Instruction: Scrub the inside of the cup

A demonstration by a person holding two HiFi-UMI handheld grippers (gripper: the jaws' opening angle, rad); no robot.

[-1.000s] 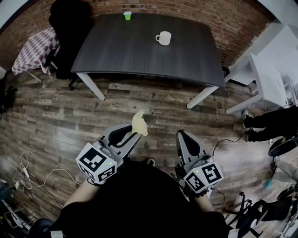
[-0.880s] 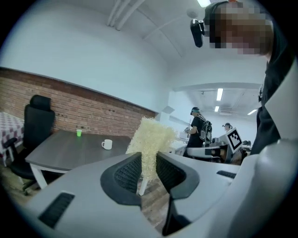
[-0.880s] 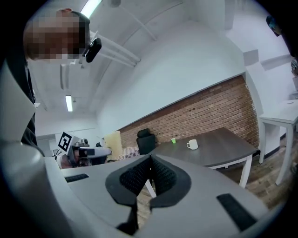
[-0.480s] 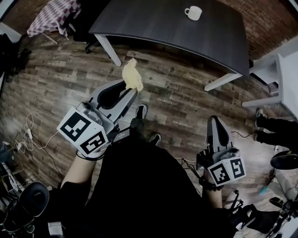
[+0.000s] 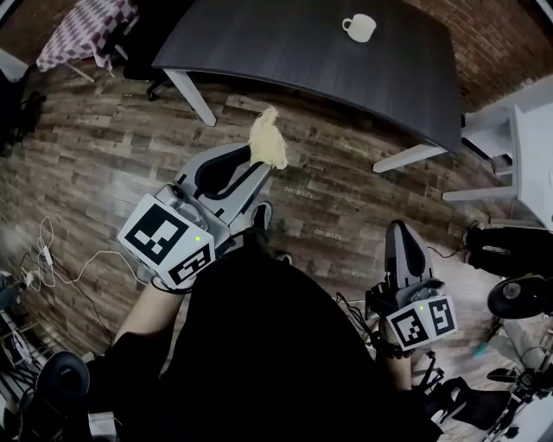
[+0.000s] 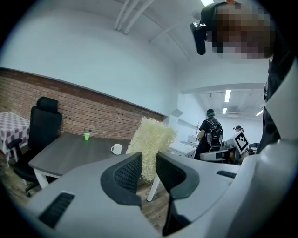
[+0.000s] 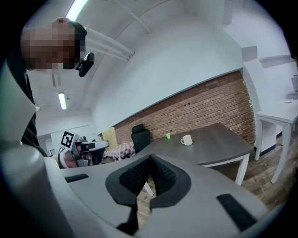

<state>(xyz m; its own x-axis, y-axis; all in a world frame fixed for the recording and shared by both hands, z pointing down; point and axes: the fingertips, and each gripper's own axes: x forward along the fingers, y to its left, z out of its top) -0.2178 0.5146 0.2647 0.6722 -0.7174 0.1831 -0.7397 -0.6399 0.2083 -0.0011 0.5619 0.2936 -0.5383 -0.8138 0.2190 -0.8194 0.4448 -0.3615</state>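
Observation:
A white cup (image 5: 359, 27) with a handle stands on the dark grey table (image 5: 285, 52), far ahead of both grippers; it shows small in the left gripper view (image 6: 116, 148) and the right gripper view (image 7: 186, 140). My left gripper (image 5: 261, 161) is shut on a pale yellow scrub pad (image 5: 268, 140), which sticks up from between its jaws (image 6: 149, 148). My right gripper (image 5: 402, 235) hangs lower at the right, shut with nothing between its pads (image 7: 150, 174). Both are held over the wooden floor, short of the table.
A small green cup (image 6: 86, 136) stands at the table's far side. A black office chair (image 6: 42, 125) and a checkered cloth (image 5: 86, 30) are left of the table, a white desk (image 5: 527, 138) right. Cables (image 5: 52, 259) lie on the floor. Other people (image 6: 209, 135) stand behind.
The left gripper with the pad has moved forward and right toward the table. The right gripper has dropped back and to the right. The view has swung, so the table fills more of the top.

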